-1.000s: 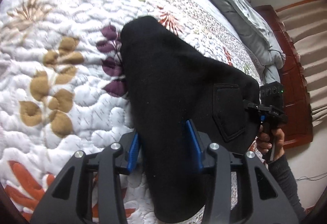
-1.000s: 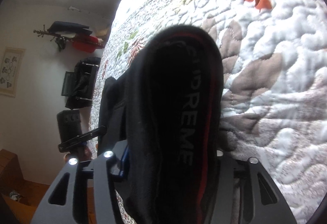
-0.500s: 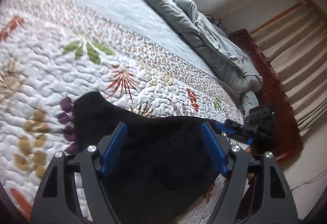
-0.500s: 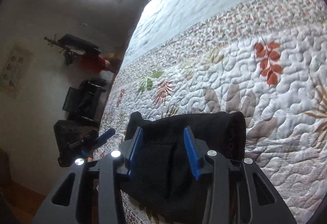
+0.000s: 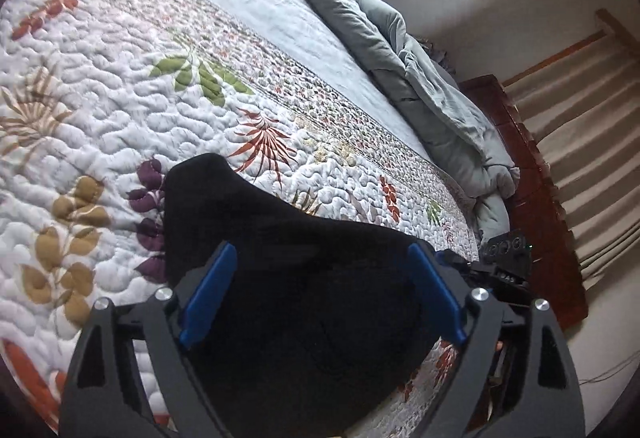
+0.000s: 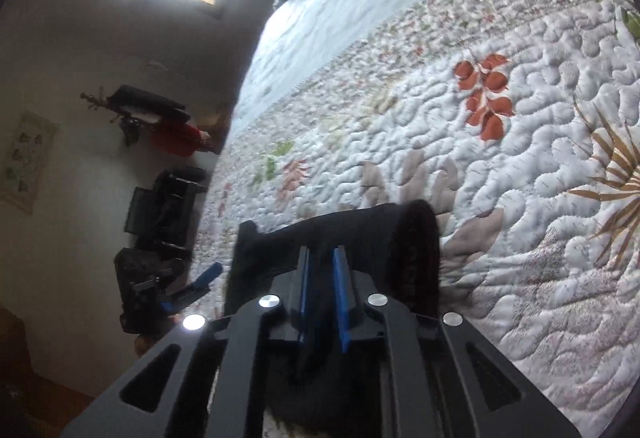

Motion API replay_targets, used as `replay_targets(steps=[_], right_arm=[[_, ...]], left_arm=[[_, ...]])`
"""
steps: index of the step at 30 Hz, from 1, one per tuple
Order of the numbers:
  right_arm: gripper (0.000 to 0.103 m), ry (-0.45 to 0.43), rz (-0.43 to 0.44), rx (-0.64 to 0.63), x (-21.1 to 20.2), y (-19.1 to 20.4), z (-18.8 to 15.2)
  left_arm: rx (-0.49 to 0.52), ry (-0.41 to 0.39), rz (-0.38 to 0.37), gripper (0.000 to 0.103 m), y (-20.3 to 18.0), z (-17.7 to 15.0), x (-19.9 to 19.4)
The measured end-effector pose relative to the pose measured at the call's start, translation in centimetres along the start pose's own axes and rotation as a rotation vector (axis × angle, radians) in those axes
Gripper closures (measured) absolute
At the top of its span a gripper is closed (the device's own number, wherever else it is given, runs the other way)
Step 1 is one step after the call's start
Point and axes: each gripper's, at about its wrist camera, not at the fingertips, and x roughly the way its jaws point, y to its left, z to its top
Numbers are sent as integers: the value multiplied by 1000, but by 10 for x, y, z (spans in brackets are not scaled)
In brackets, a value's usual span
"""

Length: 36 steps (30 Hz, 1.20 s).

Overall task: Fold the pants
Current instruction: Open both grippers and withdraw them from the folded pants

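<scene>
The black pants [image 5: 288, 278] lie folded in a compact bundle on the quilted bedspread [image 5: 120, 86]. My left gripper [image 5: 320, 258] is wide open just above the bundle, its blue pads either side of it and not touching. In the right wrist view the pants [image 6: 360, 234] lie just ahead of my right gripper [image 6: 322, 254], whose blue pads stand close together with a narrow gap and nothing between them. The right gripper also shows in the left wrist view [image 5: 504, 258], past the bundle's far end. The left gripper shows in the right wrist view [image 6: 200, 278] at the left.
A grey-green duvet [image 5: 420, 78] is bunched along the far side of the bed. A dark wooden bed frame [image 5: 532, 198] and curtains [image 5: 592, 158] lie to the right. A rack with dark bags [image 6: 160, 210] stands by the wall beside the bed.
Both grippers let go of the pants and pulled back and up. The left jaws opened wide. The right jaws opened, then closed to a narrow gap. The bundle now rests on the quilt.
</scene>
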Motion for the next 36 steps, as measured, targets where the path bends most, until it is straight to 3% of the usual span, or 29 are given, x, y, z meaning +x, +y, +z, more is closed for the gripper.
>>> replay_targets(steps=[4,9,12,17,19,20,22,24,27,31,36], right_arm=[[89,30,64,-38,-10,22,-38],[91,72,-19,27,8,-15,-73],[103,72,-32,69,12,-42,-75],[102,35,-23,90,0,-45,-74],[93,-3,-13,101,-14,-36,-77],[82,-19,-15,99,-20,-32,-79],[71,-64,-18,79,-38,-15,-91],[51,-107,-49,47,-56,4,-107],[32,-167,-91,22,-81,33,-137],[23,-215,-124,25,-111,60,-188],[14,-262,-244,-20,-132,92,-246]], left_arm=[[63,-29,4,12,-17,-41,-41],[99,0,26,12,-14,-84,-37],[81,41,52,12,0,-95,-17],[64,40,36,12,3,-93,-16],[38,36,55,11,5,-92,-24],[33,35,66,11,4,-93,-29],[44,19,94,6,-2,-100,-44],[70,0,137,4,-12,-111,-61],[107,-32,188,3,-30,-137,-92],[140,-84,261,3,-53,-172,-129],[235,-162,416,3,-91,-218,-177]])
